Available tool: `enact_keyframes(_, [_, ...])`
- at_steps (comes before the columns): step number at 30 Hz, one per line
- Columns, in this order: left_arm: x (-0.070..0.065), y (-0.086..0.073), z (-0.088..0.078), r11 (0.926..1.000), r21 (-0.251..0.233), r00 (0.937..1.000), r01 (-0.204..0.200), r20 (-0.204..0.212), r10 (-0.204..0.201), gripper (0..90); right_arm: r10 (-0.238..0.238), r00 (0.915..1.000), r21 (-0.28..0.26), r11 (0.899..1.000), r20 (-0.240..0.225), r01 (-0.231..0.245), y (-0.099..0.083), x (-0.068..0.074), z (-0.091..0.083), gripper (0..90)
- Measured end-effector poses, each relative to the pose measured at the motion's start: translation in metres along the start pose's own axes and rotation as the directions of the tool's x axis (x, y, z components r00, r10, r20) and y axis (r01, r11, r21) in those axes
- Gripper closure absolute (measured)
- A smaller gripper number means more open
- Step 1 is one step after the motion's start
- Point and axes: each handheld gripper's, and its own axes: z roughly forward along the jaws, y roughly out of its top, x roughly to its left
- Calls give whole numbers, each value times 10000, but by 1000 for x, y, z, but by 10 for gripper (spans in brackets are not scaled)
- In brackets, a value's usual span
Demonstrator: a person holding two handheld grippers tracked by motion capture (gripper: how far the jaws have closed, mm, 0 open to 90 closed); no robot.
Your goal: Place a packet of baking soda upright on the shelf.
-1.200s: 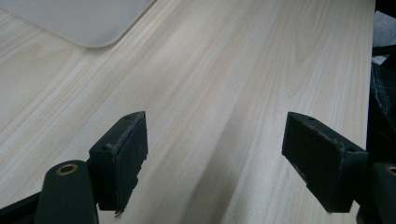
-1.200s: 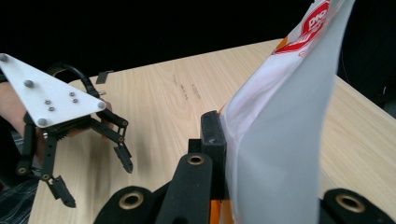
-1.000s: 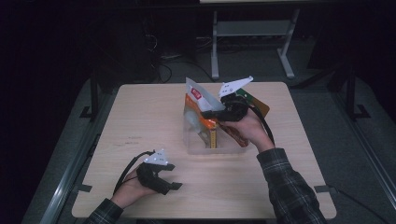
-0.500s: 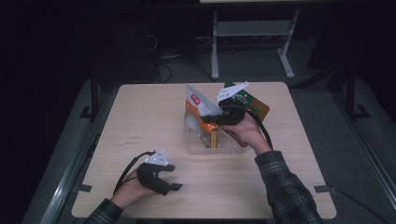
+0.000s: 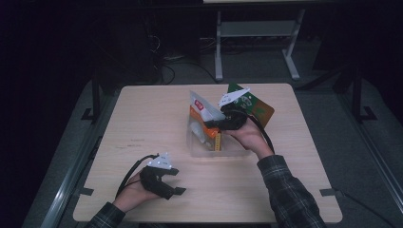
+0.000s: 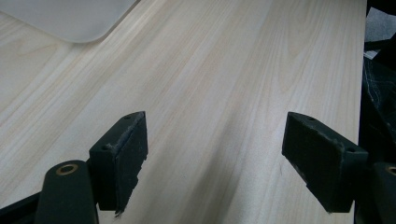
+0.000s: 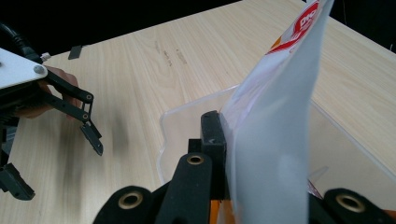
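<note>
Worktop (image 5: pixel 142 123) nearest the person carries the left hand-held gripper (image 5: pixel 172 186), resting low with its jaws spread wide and nothing between them; in the left gripper view only bare wood lies between the pads (image 6: pixel 122 154). It is best left parked there, out of the way.

Farther out, the right hand-held gripper (image 5: pixel 214 122) is clamped tight on a white snack pouch (image 5: pixel 200 108) with red and orange print, and holds it upright over a clear plastic bin (image 5: pixel 228 151) that stands mid-worktop. In the right gripper view the pouch (image 7: pixel 275 140) rises from the pinching jaws just inside the bin's rim (image 7: pixel 187 109). The step looks like lowering the pouch into the bin. To do it well, keep the pouch vertical, steer its lower edge clear of the near wall and of the orange and yellow packets already inside, and let go only once the bottom rests on something. A green and brown packet (image 5: pixel 256 107) lies beyond the bin.

Against the earlier high views, the right hand and pouch have sunk a little toward the bin; the left hand has not shifted.
</note>
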Motion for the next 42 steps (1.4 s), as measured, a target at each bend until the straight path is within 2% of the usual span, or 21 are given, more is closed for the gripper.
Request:
enact_keyframes(11, [-1,0,2,9999,92,10000,-44,65,44,221,42,9998,61,10000,197,-43,3,1,10,897])
enact_keyframes(13, [-1,0,2,10000,34,10000,-29,70,29,220,62,9997,16,10000,237,-62,3,1,9,870])
enact_keyframes(15, [-1,1,2,10000,0,10000,-63,56,63,221,68,9990,-32,10000,442,-67,3,3,5,814])
enact_keyframes(20, [-1,1,2,10000,12,10000,-37,60,37,221,289,9971,-435,9987,697,-259,4,6,-7,581])
enact_keyframes(24, [-1,1,2,10000,35,10000,-25,73,25,221,390,9952,-633,9974,895,-334,3,12,-17,447])
enact_keyframes(31, [-1,1,2,10000,68,10000,-71,69,70,221,456,9922,-850,9957,1163,-358,-6,19,-28,396])
enact_keyframes(33, [-1,1,2,10000,35,10000,6,91,-6,221,416,9925,-842,9959,1149,-320,-9,20,-30,386])
enact_keyframes(42, [-1,1,2,9999,12,9999,-120,121,120,221,73,9924,-790,9969,1228,25,-18,33,-38,373])
